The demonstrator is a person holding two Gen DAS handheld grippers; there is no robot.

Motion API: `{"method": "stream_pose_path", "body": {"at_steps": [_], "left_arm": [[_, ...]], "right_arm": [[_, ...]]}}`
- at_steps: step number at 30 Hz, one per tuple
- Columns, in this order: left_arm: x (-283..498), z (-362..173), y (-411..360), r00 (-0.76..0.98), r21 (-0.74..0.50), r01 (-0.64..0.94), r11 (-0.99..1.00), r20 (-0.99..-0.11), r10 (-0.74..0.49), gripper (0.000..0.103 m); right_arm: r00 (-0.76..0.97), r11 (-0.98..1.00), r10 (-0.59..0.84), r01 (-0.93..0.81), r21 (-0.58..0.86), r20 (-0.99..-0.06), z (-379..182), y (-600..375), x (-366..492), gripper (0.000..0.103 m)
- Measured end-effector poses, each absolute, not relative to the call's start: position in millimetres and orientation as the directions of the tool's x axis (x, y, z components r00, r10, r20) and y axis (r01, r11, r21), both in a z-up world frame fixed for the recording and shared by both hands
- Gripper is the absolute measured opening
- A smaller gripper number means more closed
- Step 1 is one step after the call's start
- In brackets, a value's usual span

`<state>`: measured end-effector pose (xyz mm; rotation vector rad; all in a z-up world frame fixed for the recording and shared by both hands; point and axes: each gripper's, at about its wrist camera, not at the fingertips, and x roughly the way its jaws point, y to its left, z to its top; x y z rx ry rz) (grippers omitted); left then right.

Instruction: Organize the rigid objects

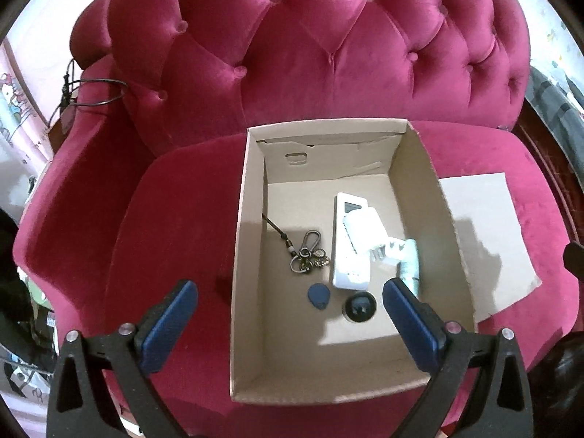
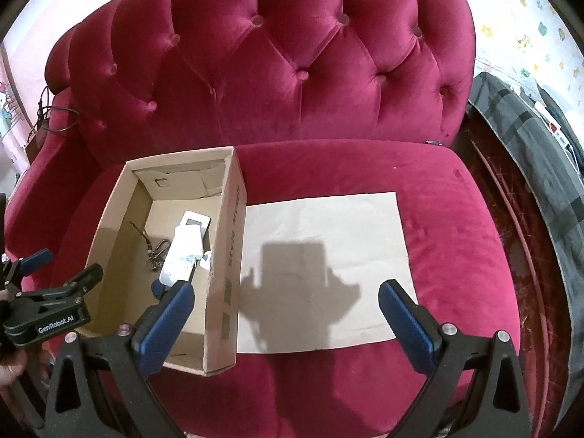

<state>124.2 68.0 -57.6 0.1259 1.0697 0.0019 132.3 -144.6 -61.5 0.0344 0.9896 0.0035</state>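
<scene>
An open cardboard box (image 1: 248, 255) sits on the red velvet sofa seat; it also shows in the right wrist view (image 2: 222, 255). Inside lie a white remote (image 1: 346, 255), a white plug adapter (image 1: 368, 230), a keychain (image 1: 308, 252), a blue key fob (image 1: 319, 295), a black round object (image 1: 359, 307) and a pale small tube (image 1: 408, 259). My left gripper (image 1: 290, 294) is open and empty above the box's near end. My right gripper (image 2: 286, 301) is open and empty above a flat cardboard sheet (image 2: 328, 237) to the right of the box.
The tufted sofa back (image 1: 328, 47) rises behind the box. A black cable (image 1: 95, 91) hangs over the left armrest. Grey cloth (image 2: 529, 138) lies on a dark surface right of the sofa. The left gripper body (image 2: 47, 310) shows at the right view's left edge.
</scene>
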Motion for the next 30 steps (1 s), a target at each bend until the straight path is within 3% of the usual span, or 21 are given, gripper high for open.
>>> {"method": "stream_pose_path", "body": {"at_steps": [30], "left_arm": [[40.7, -4.3, 6.0, 0.571, 0.078, 0.105, 0.991, -0.821, 0.004, 0.103]], "right_arm": [[0.645, 1.0, -0.018, 0.002, -0.022, -0.764, -22.0, -168.1, 64.9, 0.103]]}}
